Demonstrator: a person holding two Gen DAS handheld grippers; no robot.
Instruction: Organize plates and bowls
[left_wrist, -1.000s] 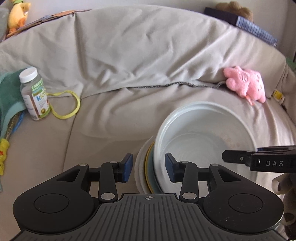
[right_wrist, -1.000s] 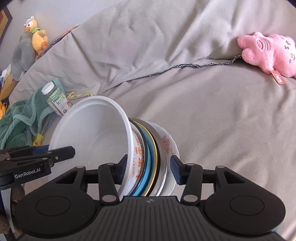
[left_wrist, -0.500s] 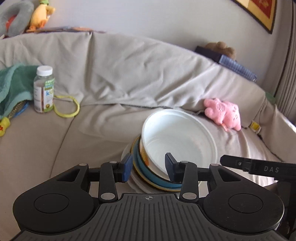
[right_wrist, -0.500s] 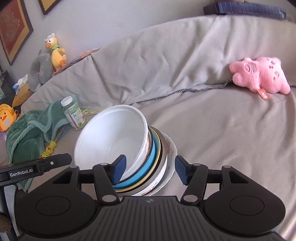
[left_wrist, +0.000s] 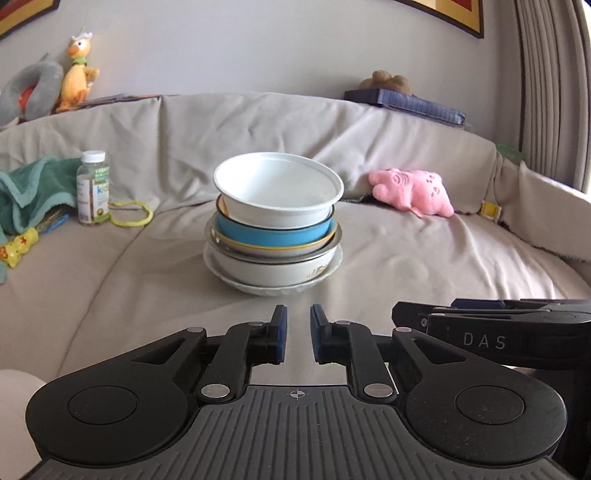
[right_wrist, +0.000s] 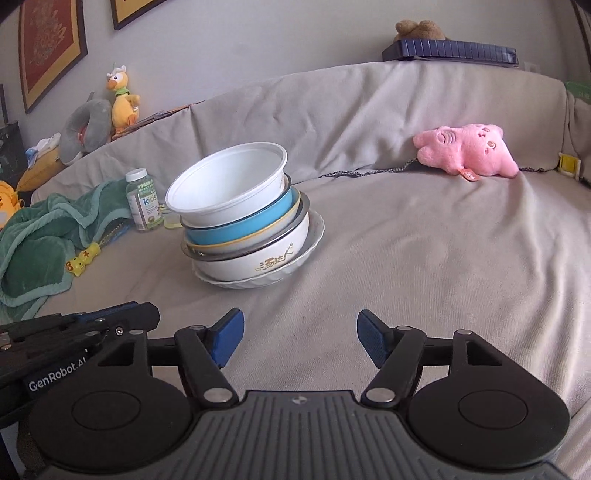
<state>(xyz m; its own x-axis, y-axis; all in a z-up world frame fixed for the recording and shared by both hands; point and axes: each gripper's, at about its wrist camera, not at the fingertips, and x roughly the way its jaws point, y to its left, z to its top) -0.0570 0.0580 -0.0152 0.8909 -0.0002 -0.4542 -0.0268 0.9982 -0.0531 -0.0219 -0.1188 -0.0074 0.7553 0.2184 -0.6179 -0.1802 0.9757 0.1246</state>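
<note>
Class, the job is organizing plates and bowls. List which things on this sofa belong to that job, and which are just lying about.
Belongs to the job:
white bowl
blue bowl
bottom plate

Just lying about:
pink plush toy
vitamin bottle
green blanket
yellow duck toy

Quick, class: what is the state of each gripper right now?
Left gripper: nearly shut, just been closing, holding nothing.
Right gripper: open, just been opening, holding nothing.

Lower bowls (left_wrist: 273, 236) in stack: interiors hidden by nested white bowl (left_wrist: 277, 195).
Bottom plate (right_wrist: 258, 282): only rim showing.
Green towel (right_wrist: 40, 236): cut off at left edge.
Bottle (left_wrist: 93, 188) label: fine print too small to read.
Framed pictures (right_wrist: 51, 48): cropped by top edge.
</note>
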